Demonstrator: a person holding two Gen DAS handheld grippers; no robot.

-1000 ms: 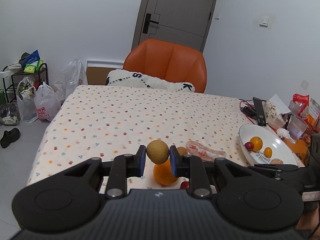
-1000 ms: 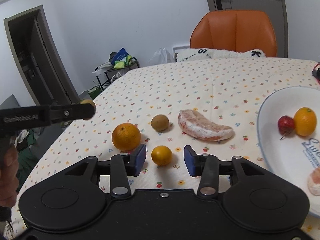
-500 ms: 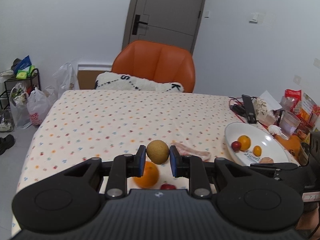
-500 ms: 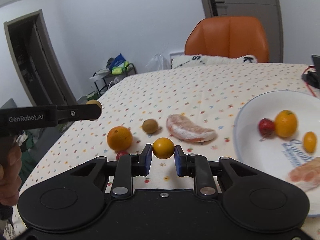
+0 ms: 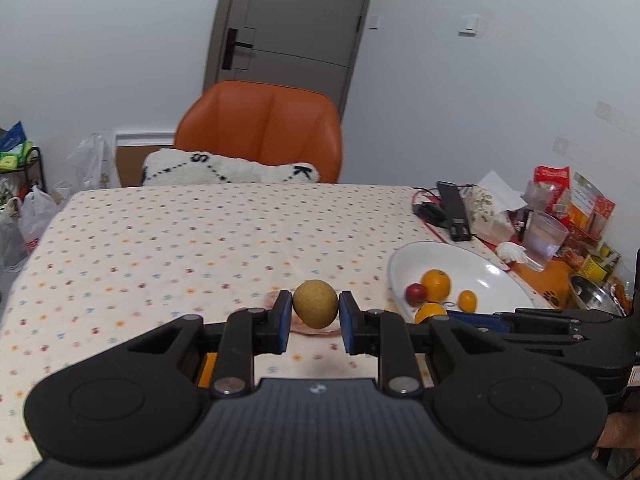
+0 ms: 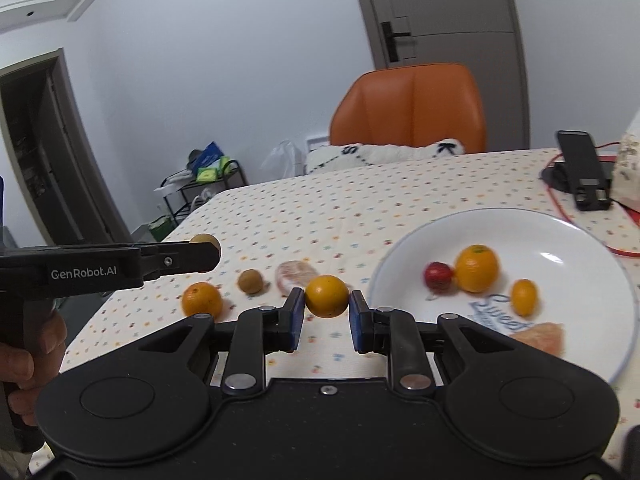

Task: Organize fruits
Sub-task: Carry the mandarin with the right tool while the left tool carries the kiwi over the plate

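Note:
My left gripper [image 5: 315, 314] is shut on a round brown fruit [image 5: 315, 306], held above the dotted tablecloth. The small orange [image 6: 327, 295] is off the table, with my right gripper [image 6: 327, 306] shut on it just left of the white plate [image 6: 600, 248]. On that plate lie an orange [image 6: 477, 268], a red fruit [image 6: 439, 276], a tiny orange fruit [image 6: 524, 297] and a pomelo piece [image 6: 540, 338]. On the cloth sit a big orange [image 6: 202, 300], another brown fruit [image 6: 250, 281] and a pomelo segment [image 6: 294, 274]. The left gripper [image 6: 202, 254] shows side-on at the left.
An orange chair [image 5: 260, 128] with a white cushion [image 5: 228, 168] stands at the table's far side. A black device [image 5: 454, 210], cables, a plastic cup [image 5: 546, 236] and snack packets crowd the right edge beyond the plate [image 5: 480, 264]. A hand [image 6: 28, 356] grips the left handle.
My right gripper closed on the small orange, lifted it and moved right toward the plate. My left gripper, still holding the brown fruit, also shifted right.

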